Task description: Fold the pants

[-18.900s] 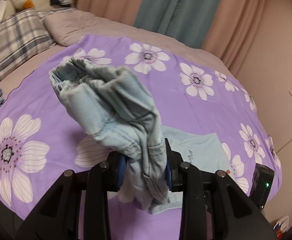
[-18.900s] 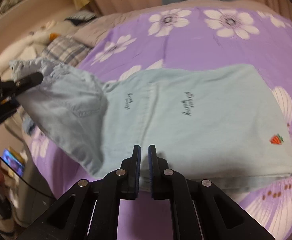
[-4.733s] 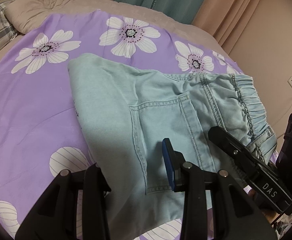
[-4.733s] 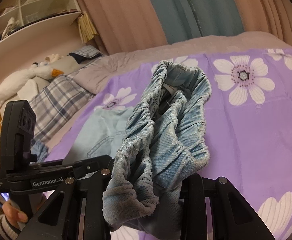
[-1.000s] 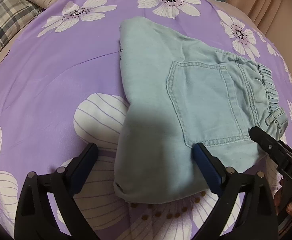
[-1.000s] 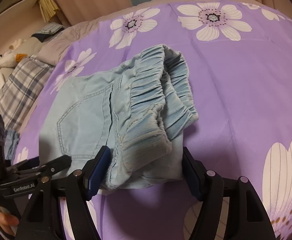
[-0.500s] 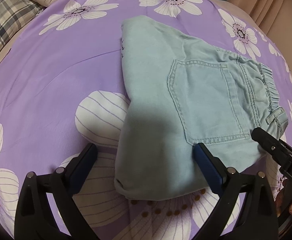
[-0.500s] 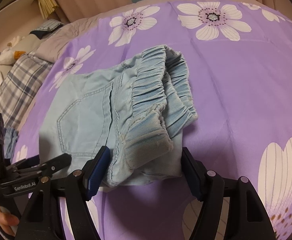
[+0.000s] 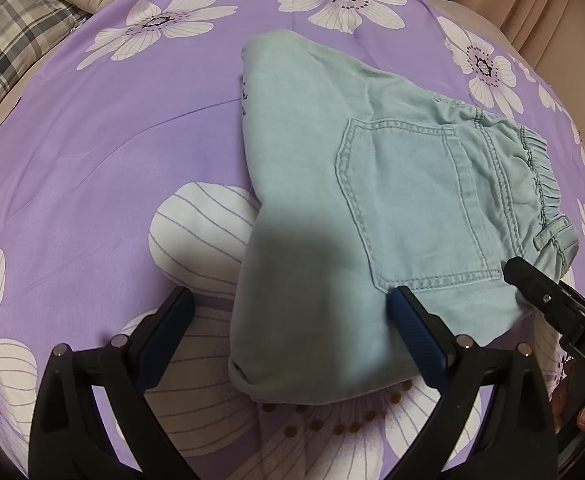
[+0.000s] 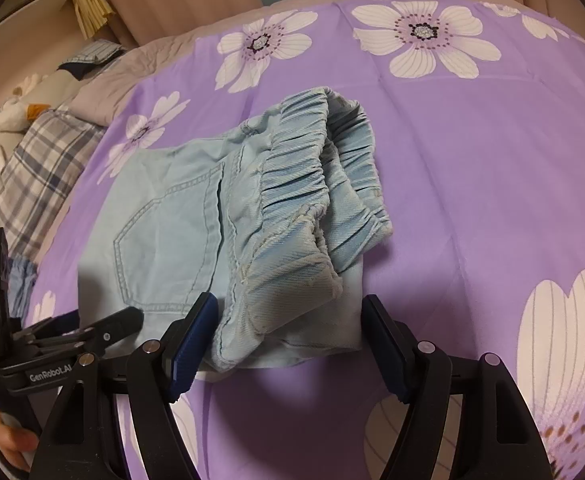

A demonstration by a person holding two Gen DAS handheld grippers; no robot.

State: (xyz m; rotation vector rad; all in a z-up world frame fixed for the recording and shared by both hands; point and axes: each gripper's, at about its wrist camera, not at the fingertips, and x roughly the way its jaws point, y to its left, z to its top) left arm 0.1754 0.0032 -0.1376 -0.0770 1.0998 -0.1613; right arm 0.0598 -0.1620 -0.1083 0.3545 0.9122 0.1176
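Your left gripper [image 9: 290, 326] stands with its jaws spread wide and holds nothing; its blue pads [image 9: 414, 338] frame the near folded edge of the pants [image 9: 376, 216], the right-hand pad lying against the fabric just below the back pocket [image 9: 408, 200]. Your right gripper [image 10: 288, 340] is likewise spread wide and empty, its fingers [image 10: 190, 338] set either side of the near corner of the gathered waistband [image 10: 304, 184]. The pants, pale blue denim, lie folded into a compact rectangle on the purple flowered bedspread [image 9: 104, 132], pocket side up, with the elastic waistband at one short end and a smooth fold at the other. In the left wrist view, the tip of the right gripper enters at the lower right, just beside the waistband corner; in the right wrist view, the left gripper [image 10: 92, 334] reaches in from the lower left, its tip at the pants' near edge. A plaid pillow [image 10: 40, 168] lies at the head of the bed, well apart from the pants.
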